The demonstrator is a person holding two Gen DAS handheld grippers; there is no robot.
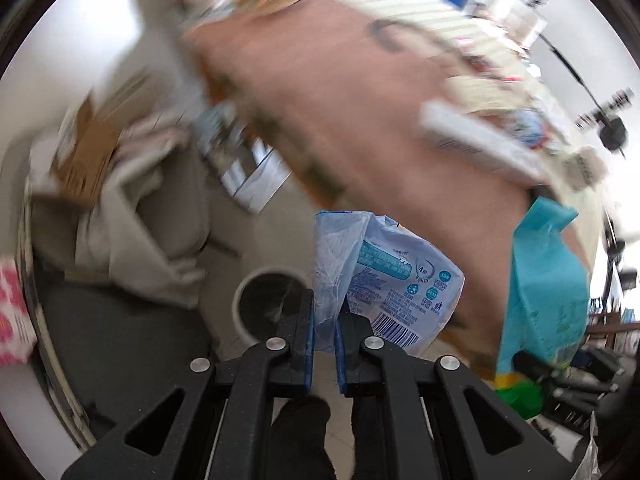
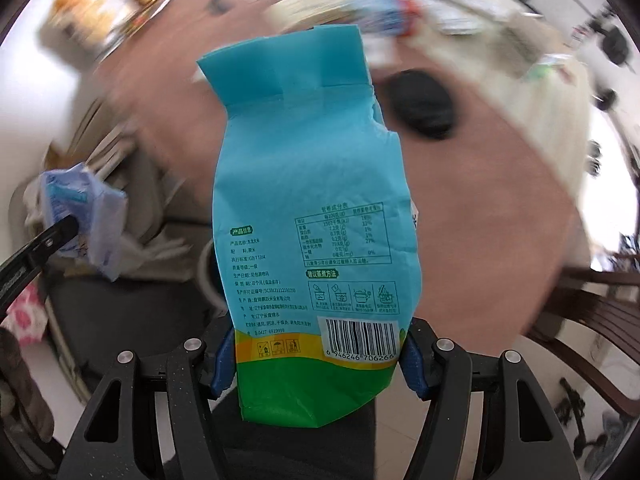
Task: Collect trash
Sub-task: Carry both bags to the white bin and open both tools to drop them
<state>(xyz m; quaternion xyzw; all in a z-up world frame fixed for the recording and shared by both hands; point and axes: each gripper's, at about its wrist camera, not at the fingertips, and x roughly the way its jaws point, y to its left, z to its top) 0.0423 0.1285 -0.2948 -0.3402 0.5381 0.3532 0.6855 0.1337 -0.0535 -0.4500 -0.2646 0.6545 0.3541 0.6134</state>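
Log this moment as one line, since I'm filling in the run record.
left gripper: shut on blue-white wrapper | right gripper: shut on teal bag | both held above floor | trash bin beneath left

Tabletop and clutter along far edge smeared by motion blur, items there unreadable. Dark oval object on table blurred, identity unclear. Teal bag blocks most of round bin in right wrist view; only sliver of rim shows. Bin partly behind left gripper fingers. Small print on crumpled blue wrapper too fine to read. Pink patterned thing cut by frame edge.
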